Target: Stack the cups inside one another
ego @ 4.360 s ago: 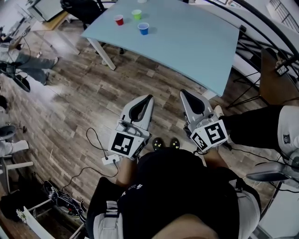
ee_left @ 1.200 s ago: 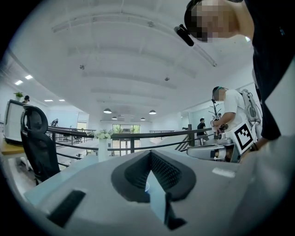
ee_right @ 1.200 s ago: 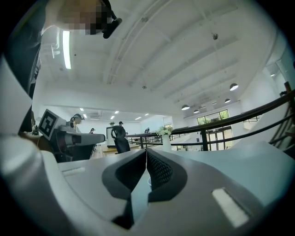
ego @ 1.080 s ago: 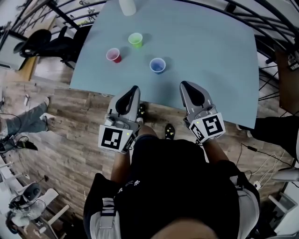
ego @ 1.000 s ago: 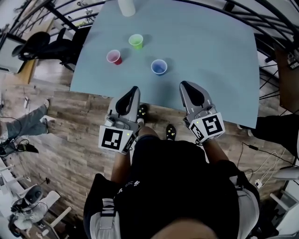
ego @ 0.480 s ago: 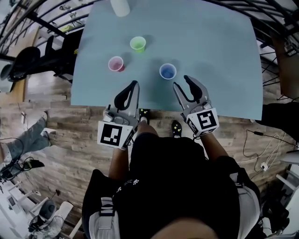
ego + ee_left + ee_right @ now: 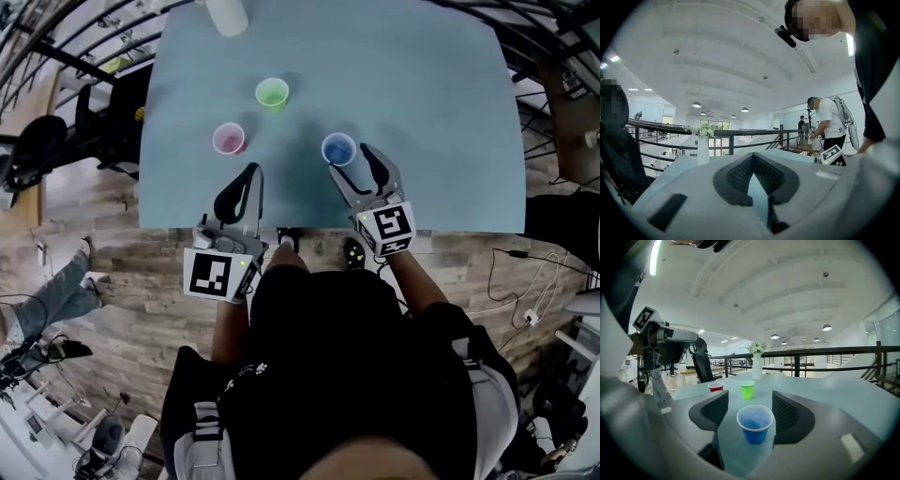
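Here, right fingers (image 7: 790,416) opening, blue cup (image 7: 754,423) between

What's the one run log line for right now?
right gripper: jaws just opened, blue cup between them, not gripped | left gripper: shut, empty | red cup, green cup: apart on table

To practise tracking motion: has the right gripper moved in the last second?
Yes: the right gripper went forward, farther over the table; its jaws, just opening, flank the blue cup.
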Available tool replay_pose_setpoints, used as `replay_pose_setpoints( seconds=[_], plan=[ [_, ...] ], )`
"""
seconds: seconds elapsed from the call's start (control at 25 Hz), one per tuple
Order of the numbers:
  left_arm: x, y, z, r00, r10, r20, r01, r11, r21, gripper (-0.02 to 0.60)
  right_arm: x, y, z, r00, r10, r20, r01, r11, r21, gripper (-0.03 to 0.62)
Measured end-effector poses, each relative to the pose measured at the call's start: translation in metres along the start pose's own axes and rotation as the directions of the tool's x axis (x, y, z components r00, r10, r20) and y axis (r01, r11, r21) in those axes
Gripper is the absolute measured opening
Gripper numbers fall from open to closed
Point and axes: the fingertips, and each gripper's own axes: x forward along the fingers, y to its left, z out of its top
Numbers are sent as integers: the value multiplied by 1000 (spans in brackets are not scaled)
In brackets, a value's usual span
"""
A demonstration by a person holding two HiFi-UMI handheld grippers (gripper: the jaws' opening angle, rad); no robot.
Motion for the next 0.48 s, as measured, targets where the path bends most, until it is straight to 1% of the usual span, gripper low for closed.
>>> replay_pose_setpoints(
  seconds=[0.12, 0.28, 0.48],
  plan=[
    [-1, 9, 1, 1000, 5, -1, -5, 1000, 7, -15, 12, -3, -13, 999, -19, -31, 19, 1000, -4, 307],
    [-5, 23, 1, 1000, 25, -10, -25, 1000, 13, -15, 24, -7, -26, 997, -51, -60, 49, 998, -27, 355],
    [-11, 34, -1, 999, 47, -22, -47, 999, 23, -15, 34, -14, -43, 993, -78, -85, 76, 997, -31, 384]
  ],
)
